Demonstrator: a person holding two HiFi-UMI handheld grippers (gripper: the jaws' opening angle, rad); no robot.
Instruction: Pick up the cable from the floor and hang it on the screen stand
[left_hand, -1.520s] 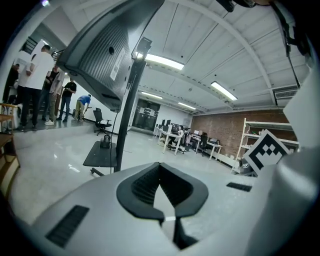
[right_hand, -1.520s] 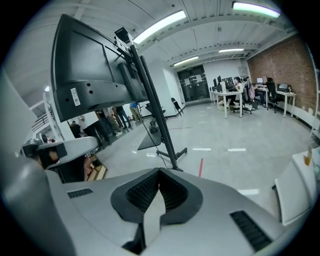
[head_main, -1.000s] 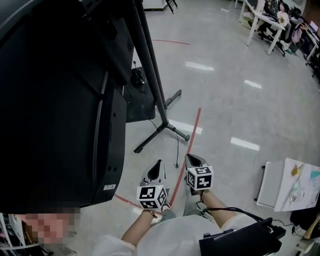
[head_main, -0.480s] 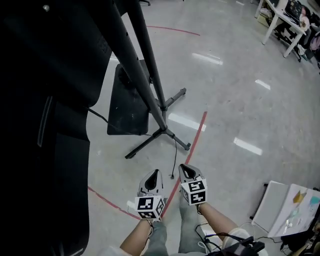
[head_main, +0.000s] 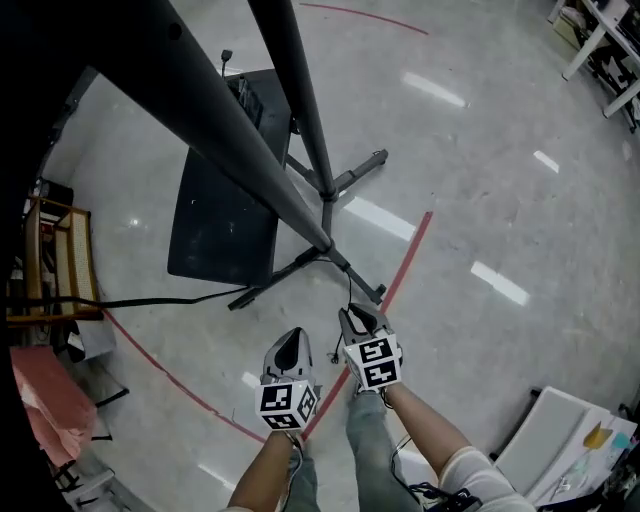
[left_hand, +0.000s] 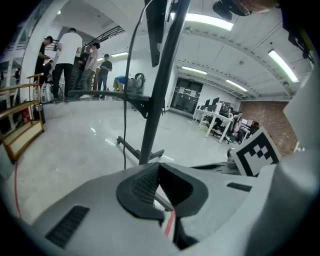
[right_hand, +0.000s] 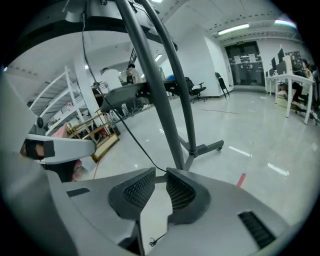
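Note:
A thin black cable (head_main: 351, 290) runs from the foot of the screen stand (head_main: 300, 120) down onto the grey floor. Its free end (right_hand: 152, 242) shows through the gap low between my right jaws. My right gripper (head_main: 352, 318) is just short of that end, pointing down at the floor. Its jaws (right_hand: 161, 172) have just been opening and stand a little apart, with nothing between the pads. My left gripper (head_main: 290, 338) is beside it on the left, its tips (left_hand: 159, 166) meeting and holding nothing. The cable (left_hand: 125, 125) hangs beside the stand pole.
A black flat panel (head_main: 220, 215) lies on the floor behind the stand legs (head_main: 350, 185). A red tape line (head_main: 405, 260) crosses the floor. At the left stand a wooden rack (head_main: 50, 270) and a pink thing (head_main: 45, 400). People (left_hand: 67, 60) stand far off.
The view and both grippers have sunk toward the floor and moved closer to the stand's foot. The right gripper is now near the cable end.

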